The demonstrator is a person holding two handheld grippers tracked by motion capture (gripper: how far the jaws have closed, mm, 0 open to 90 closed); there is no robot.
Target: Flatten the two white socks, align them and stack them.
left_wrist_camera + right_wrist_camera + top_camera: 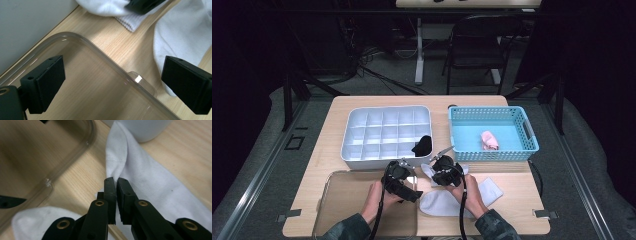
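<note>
Near the table's front edge lie white socks. My right gripper [116, 181] is shut on a pinched fold of one white sock [150, 180], which trails back toward the white organizer's corner [145, 127]. In the high view this gripper [439, 165] sits just right of my left gripper [408, 169]. The left gripper [112, 72] stands open above the corner rim of a clear tray [105, 57], with nothing between its pads. A second white sock [442, 202] lies flat under my right hand, and a third [489, 190] rests to its right.
A white compartment organizer [357, 150] stands behind the grippers, with a black sock [423, 145] in its front right cell. To the right, a blue basket [492, 155] holds a pink rolled item [489, 140]. The clear tray [332, 200] covers the front left.
</note>
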